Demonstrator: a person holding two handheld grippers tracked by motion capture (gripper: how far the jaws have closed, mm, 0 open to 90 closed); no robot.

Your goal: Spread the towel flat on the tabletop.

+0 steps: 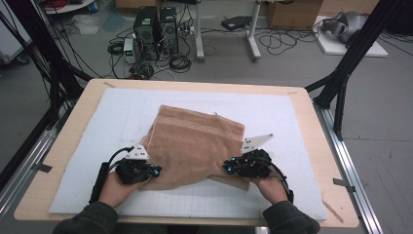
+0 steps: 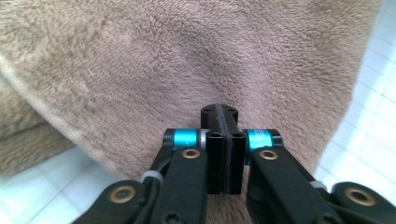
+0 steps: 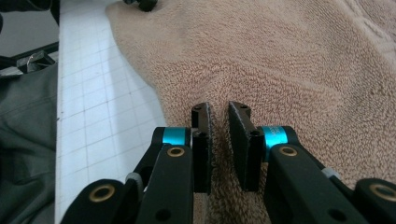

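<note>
A tan terry towel lies rumpled on the white gridded mat, its near part gathered between my two grippers. My left gripper is at the towel's near left corner. In the left gripper view its jaws are pressed together, and the towel puckers at their tip. My right gripper is at the near right corner. In the right gripper view a narrow gap between its jaws is packed with towel pile. A lower towel layer sticks out beneath it.
The mat covers a wooden table. Black frame legs stand at the right and left sides. Computer towers and cables sit on the floor beyond the far edge. In the right gripper view, a dark sleeve shows at left.
</note>
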